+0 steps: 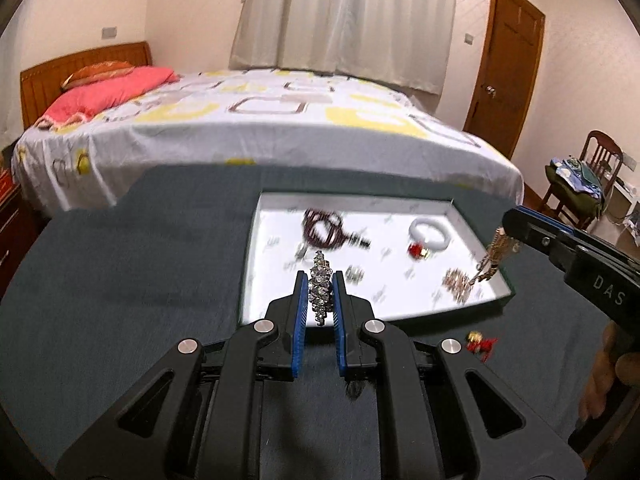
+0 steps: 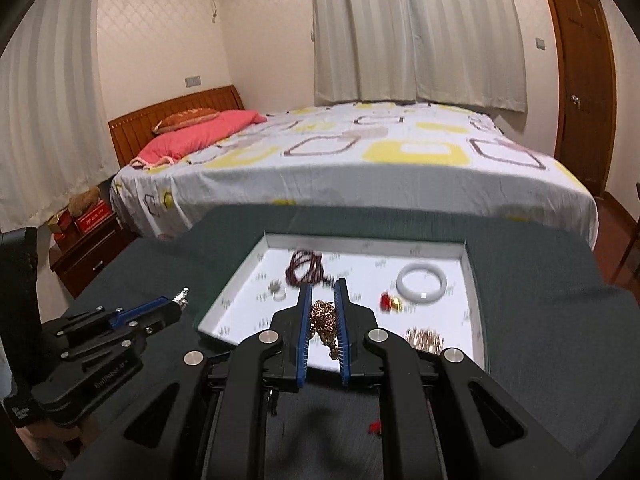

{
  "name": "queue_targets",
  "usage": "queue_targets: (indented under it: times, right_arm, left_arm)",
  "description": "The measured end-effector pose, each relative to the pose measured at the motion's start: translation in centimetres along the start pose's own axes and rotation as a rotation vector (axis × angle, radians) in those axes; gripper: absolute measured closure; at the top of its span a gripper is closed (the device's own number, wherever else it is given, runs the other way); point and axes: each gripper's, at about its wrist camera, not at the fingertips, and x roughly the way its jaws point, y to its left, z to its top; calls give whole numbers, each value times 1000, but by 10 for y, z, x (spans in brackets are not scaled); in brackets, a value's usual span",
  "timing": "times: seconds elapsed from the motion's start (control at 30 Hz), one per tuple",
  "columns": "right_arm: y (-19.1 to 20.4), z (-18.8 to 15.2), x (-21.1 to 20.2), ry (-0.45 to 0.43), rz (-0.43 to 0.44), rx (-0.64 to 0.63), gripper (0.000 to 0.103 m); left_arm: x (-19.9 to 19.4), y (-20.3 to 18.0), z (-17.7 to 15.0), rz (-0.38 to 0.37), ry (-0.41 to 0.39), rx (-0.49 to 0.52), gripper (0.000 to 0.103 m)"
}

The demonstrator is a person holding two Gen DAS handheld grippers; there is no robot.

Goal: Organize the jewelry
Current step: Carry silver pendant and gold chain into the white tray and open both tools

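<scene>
Black left gripper pinches a sparkling rhinestone bracelet; the right gripper clamps a tangled gold chain. Either dangling piece could snag the shallow white tray's rim.

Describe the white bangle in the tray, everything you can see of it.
The white bangle is a plain, closed ring, thick and smooth, with a milky, glossy look like jade or glass. It lies flat on the floor of the white tray, in the far right part, close to the right wall but apart from it. A small red and gold piece lies just beside its near left edge; whether they touch cannot be told. Neither hand-held gripper is on it.
</scene>
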Motion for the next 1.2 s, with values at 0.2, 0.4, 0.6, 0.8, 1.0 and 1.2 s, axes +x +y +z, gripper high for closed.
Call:
queue_targets:
  times: [0.2,0.4,0.6,0.8,1.0,1.2]
  right_arm:
    - [-3,23,10,-29,-2,-9,91]
    - [-5,33,29,-37,-9,-10,91]
    - [-15,16,62,28,-7,19,91]
    - [-25,-8,92,106,-23,45,91]
    - [-33,-28,115,174,-36,60,91]
    - [-36,-36,128,214,-43,61,91]
  left_arm:
    - [14,-12,26,-16,-37,26,91]
    - [32,-18,47,-24,-67,31,91]
    - [66,-23,38,-25,-19,34,91]
    - [105,-22,17,-9,58,42,91]
    - [130,-12,4,14,113,31,91]
    - [141,-11,0,17,141,35,91]
